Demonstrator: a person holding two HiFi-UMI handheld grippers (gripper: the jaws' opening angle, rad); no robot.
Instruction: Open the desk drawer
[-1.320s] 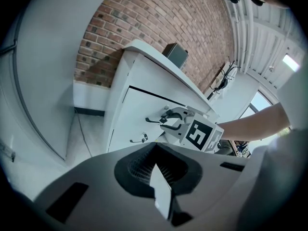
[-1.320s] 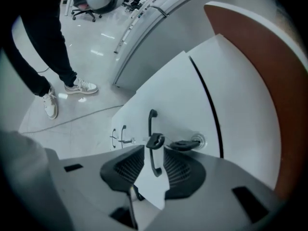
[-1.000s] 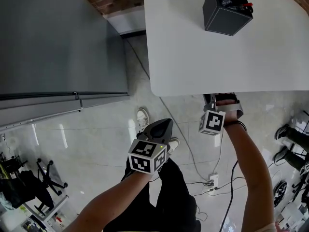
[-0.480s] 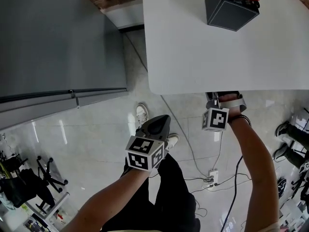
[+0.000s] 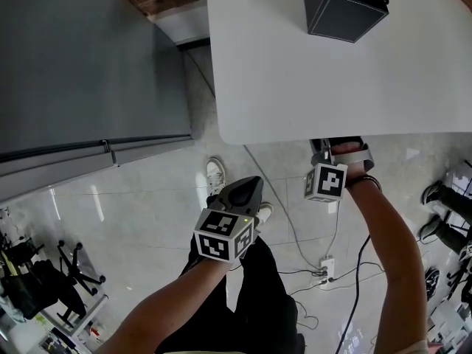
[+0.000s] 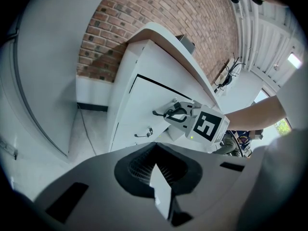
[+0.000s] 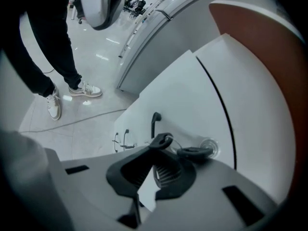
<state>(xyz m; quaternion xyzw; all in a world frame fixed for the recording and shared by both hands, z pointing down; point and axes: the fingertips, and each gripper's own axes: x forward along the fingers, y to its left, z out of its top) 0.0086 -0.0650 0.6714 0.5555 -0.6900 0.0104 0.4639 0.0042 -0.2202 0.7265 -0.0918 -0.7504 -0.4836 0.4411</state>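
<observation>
Right hand-held gripper (image 7: 157,148) is tucked under the near edge of the white counter (image 5: 295,87), pointing down at the drawer (image 6: 154,96) below it. Its jaws have just been closing and now stand almost together, pinched on the black handle (image 7: 162,139) of the top drawer front, the thin bar caught at the tips. Just right of the handle in the right gripper view a key (image 7: 193,152) sits in the round lock (image 7: 211,147). A wire ring runs from the key back toward the handle. The drawer front looks flush with the unit, with a dark seam along its upper edge. Another handle (image 7: 155,121) shows lower on the same white face, untouched.

Left hand-held gripper (image 5: 249,188) hangs over the floor (image 5: 133,198), nearer to me and left of the right one, well apart from the drawer unit. Its jaws are pressed together with nothing between them. It looks across at the unit, and the right hand-held gripper's marker cube sits mid-frame in its view.

On the far part of the counter stands a black box (image 5: 343,9) with pens in it. A grey cabinet (image 5: 88,65) fills the left side, and a brick wall (image 6: 159,23) stands behind the counter. A power strip (image 5: 325,268) lies on the floor under my right arm, and my shoe (image 5: 216,177) is on the tile just left of the left hand-held gripper's tip.
</observation>
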